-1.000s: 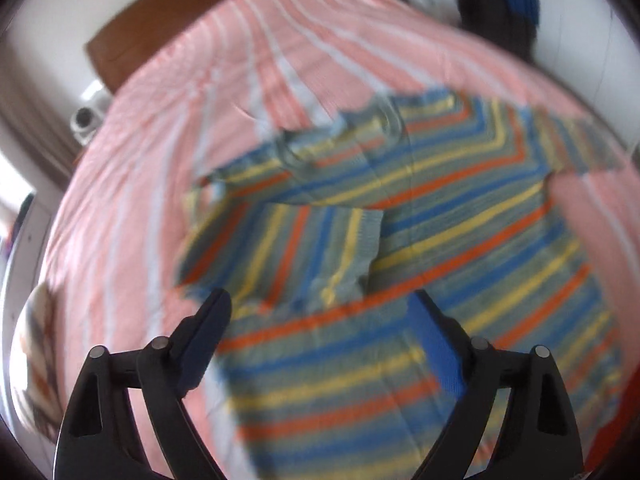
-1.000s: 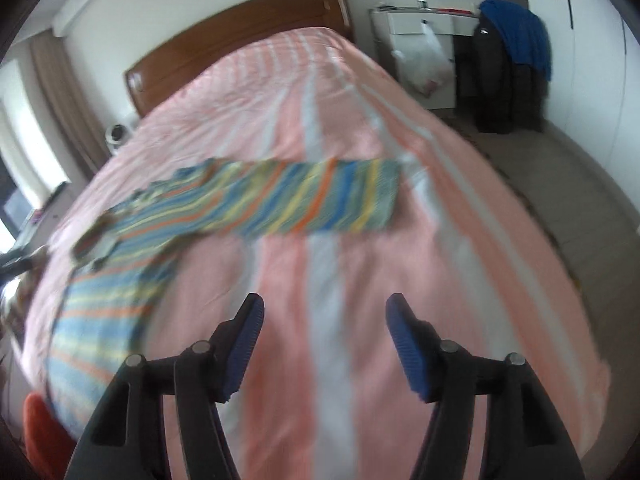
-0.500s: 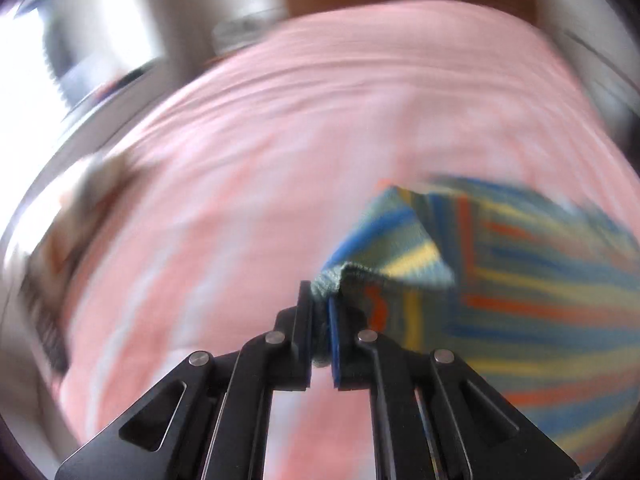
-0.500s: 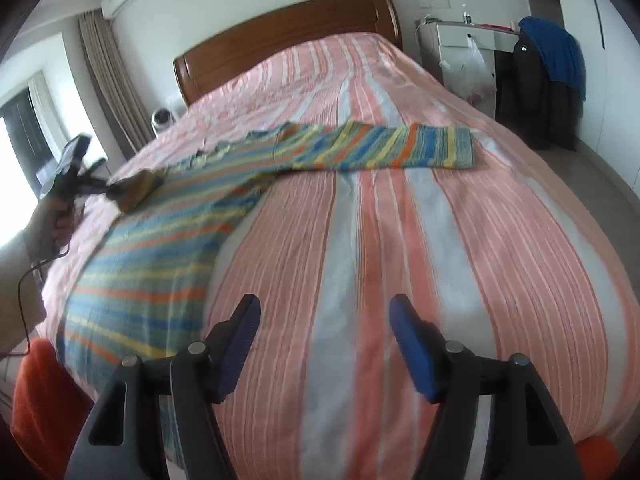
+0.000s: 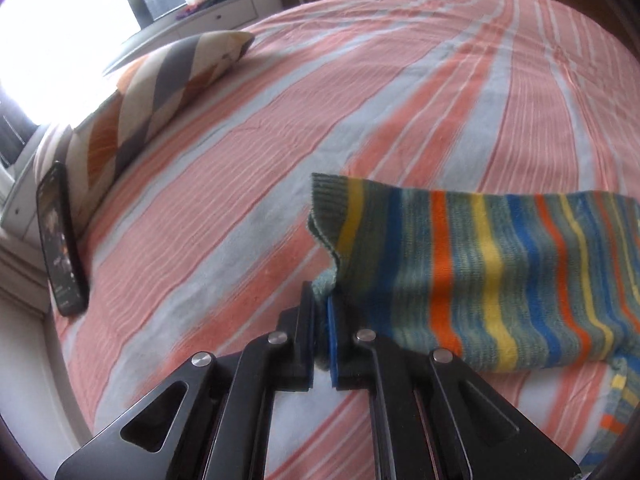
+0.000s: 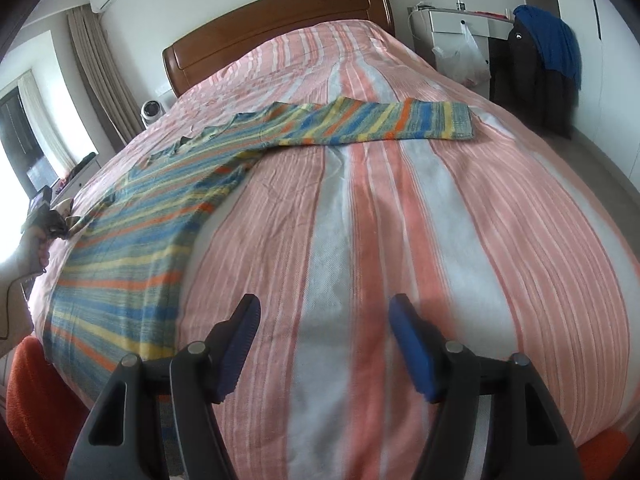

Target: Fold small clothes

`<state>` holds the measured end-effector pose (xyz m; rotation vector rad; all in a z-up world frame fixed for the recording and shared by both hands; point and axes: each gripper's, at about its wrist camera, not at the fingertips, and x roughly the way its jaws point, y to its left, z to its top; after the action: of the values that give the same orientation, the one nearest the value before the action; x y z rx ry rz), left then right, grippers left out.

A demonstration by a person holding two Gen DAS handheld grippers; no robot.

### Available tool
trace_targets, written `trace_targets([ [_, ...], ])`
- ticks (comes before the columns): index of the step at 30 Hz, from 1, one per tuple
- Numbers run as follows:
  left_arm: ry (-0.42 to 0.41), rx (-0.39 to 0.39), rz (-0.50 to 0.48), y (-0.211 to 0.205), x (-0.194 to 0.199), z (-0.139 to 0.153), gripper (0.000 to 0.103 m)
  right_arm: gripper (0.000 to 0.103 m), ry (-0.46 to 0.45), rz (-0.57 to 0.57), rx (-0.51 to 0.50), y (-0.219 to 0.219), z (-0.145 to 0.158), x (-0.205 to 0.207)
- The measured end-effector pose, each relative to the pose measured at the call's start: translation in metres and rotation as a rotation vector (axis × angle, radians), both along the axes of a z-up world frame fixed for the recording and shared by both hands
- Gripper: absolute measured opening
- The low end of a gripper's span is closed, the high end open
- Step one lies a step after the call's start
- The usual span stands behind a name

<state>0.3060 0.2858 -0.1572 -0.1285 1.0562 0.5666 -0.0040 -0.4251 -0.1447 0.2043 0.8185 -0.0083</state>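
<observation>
Striped knit sweater [image 6: 160,216], in blue, yellow, orange and grey-green bands, lies spread on the bed [image 6: 400,208], over its left half. One sleeve [image 6: 384,124] stretches flat to the right across the far middle of the pink-and-white striped cover. The other sleeve [image 5: 472,276] is pulled out to the left, its ribbed cuff lifted slightly off the cover.

Left gripper [image 5: 322,312]: jaws closed, pinching the near edge of that cuff between the blue pads. Right gripper [image 6: 324,344]: jaws wide apart, holding nothing, hovering over bare cover near the foot of the bed, just right of the sweater's hem.

Patterned pillow [image 5: 160,84] sits at the bed's far left edge; a dark phone [image 5: 60,240] leans upright nearer along that edge. Wooden headboard [image 6: 280,24] at the far end. White plastic bag [image 6: 464,60] hangs at the far-right desk, contents not discernible. No other containers seen.
</observation>
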Motion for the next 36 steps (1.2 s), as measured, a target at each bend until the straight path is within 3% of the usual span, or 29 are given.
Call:
trace_targets([
  [4, 0.019, 0.034, -0.028, -0.005, 0.003, -0.004, 0.005, 0.067, 0.007, 0.001, -0.024, 0.002, -0.005, 0.005],
  [7, -0.036, -0.029, -0.009, 0.0, -0.017, 0.011, 0.034, 0.067, 0.009, -0.006, -0.018, 0.001, -0.005, 0.006],
  [8, -0.057, -0.054, -0.008, 0.002, -0.031, 0.02, 0.051, 0.067, 0.015, -0.01, -0.019, 0.0, -0.003, 0.006],
  [9, -0.087, -0.074, -0.04, -0.001, -0.049, 0.032, 0.059, 0.067, 0.026, -0.017, -0.021, 0.0, 0.001, 0.005],
  [11, -0.11, -0.103, -0.158, -0.014, -0.086, 0.05, 0.06, 0.067, 0.03, -0.006, 0.001, 0.0, 0.012, -0.001],
  [13, -0.088, -0.208, -0.317, -0.035, -0.129, 0.059, 0.071, 0.067, 0.041, 0.067, 0.03, 0.008, 0.027, -0.008],
  [14, -0.06, -0.284, -0.395, -0.047, -0.153, 0.058, 0.08, 0.067, 0.058, 0.123, 0.052, 0.016, 0.032, -0.011],
  [15, -0.025, -0.351, -0.466, -0.062, -0.179, 0.052, 0.081, 0.067, 0.079, 0.179, 0.082, 0.024, 0.035, -0.014],
  [17, 0.061, -0.405, -0.555, -0.092, -0.222, 0.034, 0.081, 0.067, 0.141, 0.296, 0.162, 0.046, 0.034, -0.02],
  [20, 0.121, -0.425, -0.596, -0.12, -0.256, 0.011, 0.079, 0.067, 0.221, 0.374, 0.213, 0.072, 0.021, -0.023],
  [22, 0.134, -0.42, -0.609, -0.131, -0.265, 0.003, 0.065, 0.067, 0.255, 0.382, 0.211, 0.082, 0.01, -0.022],
  [23, 0.136, -0.422, -0.619, -0.138, -0.269, 0.0, 0.058, 0.065, 0.288, 0.382, 0.217, 0.087, 0.002, -0.019],
  [26, 0.134, -0.396, -0.624, -0.146, -0.267, -0.007, 0.053, 0.054, 0.339, 0.414, 0.212, 0.102, -0.013, -0.014],
  [27, 0.129, -0.389, -0.621, -0.147, -0.265, -0.009, 0.034, 0.049, 0.352, 0.409, 0.185, 0.105, -0.019, -0.012],
  [28, 0.127, -0.391, -0.618, -0.147, -0.263, -0.01, 0.015, 0.037, 0.357, 0.399, 0.186, 0.107, -0.024, -0.01],
  [29, 0.132, -0.407, -0.612, -0.145, -0.261, -0.01, 0.003, 0.006, 0.361, 0.388, 0.202, 0.107, -0.027, -0.007],
  [31, 0.125, -0.421, -0.612, -0.14, -0.265, -0.007, 0.002, 0.006, 0.332, 0.375, 0.184, 0.104, -0.022, -0.007],
  [36, 0.167, -0.366, -0.674, -0.141, -0.293, 0.001, 0.001, 0.005, 0.311, 0.37, 0.147, 0.094, 0.011, -0.034],
])
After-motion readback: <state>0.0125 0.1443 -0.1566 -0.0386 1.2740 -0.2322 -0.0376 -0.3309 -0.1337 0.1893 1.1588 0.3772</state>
